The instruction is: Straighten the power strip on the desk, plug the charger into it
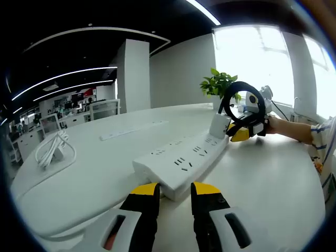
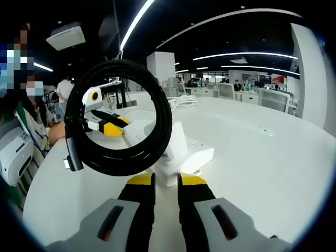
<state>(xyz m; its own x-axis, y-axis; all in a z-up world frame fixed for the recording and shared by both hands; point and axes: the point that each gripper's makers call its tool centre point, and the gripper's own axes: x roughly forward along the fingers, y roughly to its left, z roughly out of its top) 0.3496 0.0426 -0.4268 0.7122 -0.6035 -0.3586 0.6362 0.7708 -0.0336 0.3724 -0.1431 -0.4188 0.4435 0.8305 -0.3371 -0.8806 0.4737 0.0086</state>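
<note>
A white power strip (image 1: 181,157) lies on the white desk (image 1: 268,184), and its near corner reaches in between my left gripper's (image 1: 175,191) yellow-tipped jaws, which close on it. At the strip's far end stands the white charger (image 1: 219,126), with its black coiled cable (image 1: 241,102) looped above. My right gripper (image 1: 242,131) holds it there. In the right gripper view the charger (image 2: 176,149) sits upright on the power strip (image 2: 197,157) between my right gripper's (image 2: 166,184) narrow-set jaws, and the cable (image 2: 157,105) loops in front. My left gripper (image 2: 111,126) is at the strip's far end.
A second flat power strip (image 1: 134,130) and a white coiled cord (image 1: 52,151) lie further off on the desk. A potted plant (image 1: 218,84) stands behind the charger. A person's striped sleeve (image 1: 317,139) comes in from the right. The desk's curved edge (image 1: 37,231) is near.
</note>
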